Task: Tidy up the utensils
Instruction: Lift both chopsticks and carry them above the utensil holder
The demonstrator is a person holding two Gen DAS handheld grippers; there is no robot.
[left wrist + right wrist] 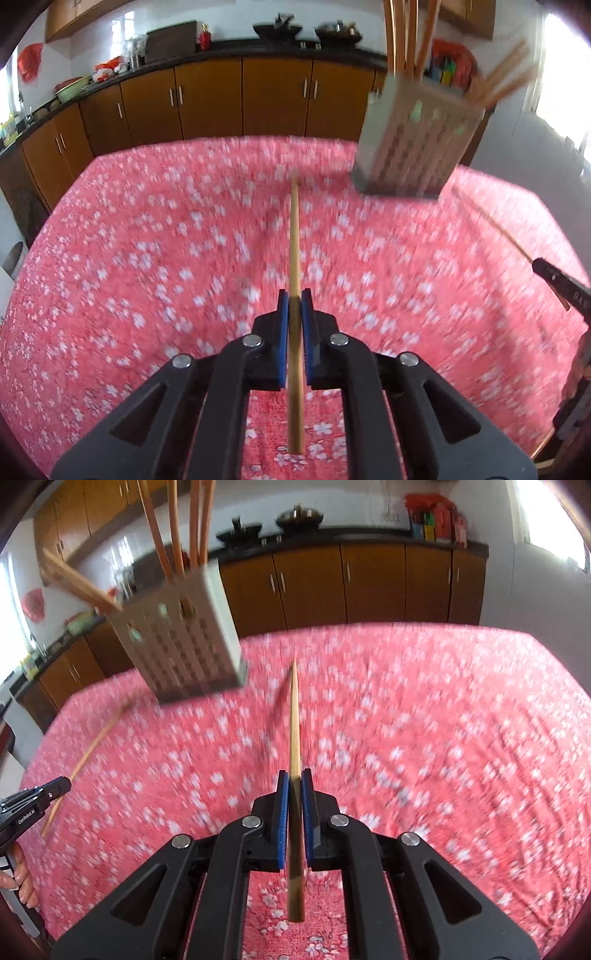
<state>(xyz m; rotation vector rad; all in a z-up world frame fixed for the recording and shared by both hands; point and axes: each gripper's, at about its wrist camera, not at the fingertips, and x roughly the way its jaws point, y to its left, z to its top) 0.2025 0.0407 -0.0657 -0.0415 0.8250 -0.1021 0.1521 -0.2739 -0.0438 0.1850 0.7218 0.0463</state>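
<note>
My left gripper [294, 295] is shut on a wooden chopstick [294, 236] that points forward over the pink flowered tablecloth [147, 240]. My right gripper [294, 775] is shut on a second chopstick [294, 716], held the same way. A perforated metal utensil holder [413, 144] with several chopsticks and wooden handles in it stands on the table, at the upper right in the left wrist view and as the holder [184, 642] at the upper left in the right wrist view. Each view shows the other gripper at its edge: the right one [557, 291], the left one [37, 797].
Brown kitchen cabinets [240, 99] under a dark counter with pots [277, 27] run behind the table. The table's far edge [406, 627] lies just beyond the holder. A person's fingers [22, 882] show at the left border.
</note>
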